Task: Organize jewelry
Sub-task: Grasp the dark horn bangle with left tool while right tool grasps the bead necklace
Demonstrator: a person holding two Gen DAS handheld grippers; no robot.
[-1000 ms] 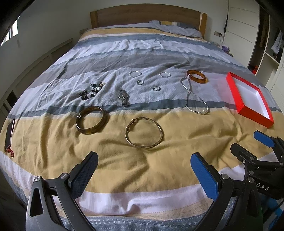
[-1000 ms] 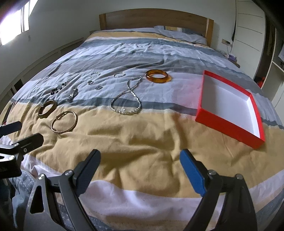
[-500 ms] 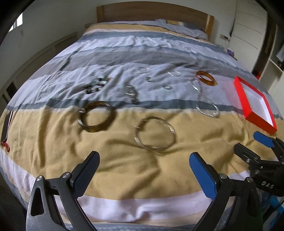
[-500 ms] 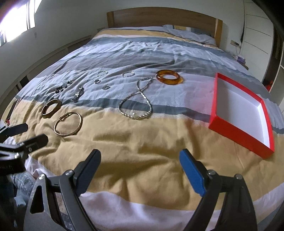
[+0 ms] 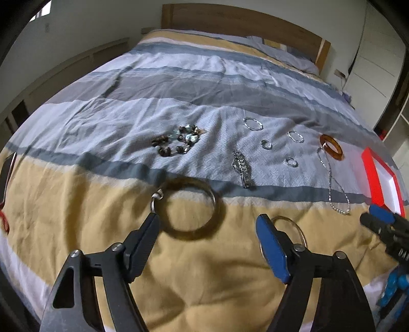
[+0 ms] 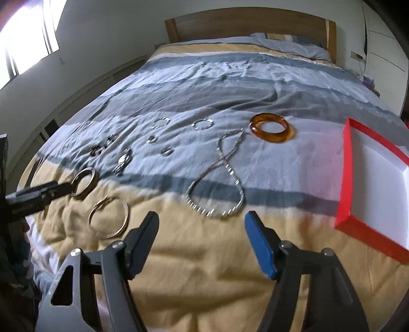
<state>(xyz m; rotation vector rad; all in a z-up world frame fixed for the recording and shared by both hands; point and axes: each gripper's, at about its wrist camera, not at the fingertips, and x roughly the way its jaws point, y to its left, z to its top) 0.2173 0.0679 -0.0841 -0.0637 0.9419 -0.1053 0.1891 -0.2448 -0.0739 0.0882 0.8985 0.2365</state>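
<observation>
Most of both views is filled by a bed covered in a rumpled woven quilt banded in grey, pale blue, white and mustard; a wooden headboard is seen at the far end. At the right, on the quilt, a shallow red box with a white inside is laid open; it is cut off by the edge in both views.

Each pair of black plastic jaws is closing, with nothing pressed between the pads. The left gripper is brought low over a thick, dark, glossy bangle with a small metal ring at its left; the bangle is blurred, lies partly between the fingertips, and contact with it cannot be made out. A thin gold hoop bangle is lain just right of it, half hidden behind the blue pad in the left view. The right gripper is held just short of a beaded silver necklace, looped in a figure of eight across the grey and mustard bands.

Farther off, a translucent amber bangle is set at the necklace's far end. To the left, a metal-link watch, a heap of dark and teal beads and four small silver rings are scattered on pale blue; their details are too small to read.
</observation>
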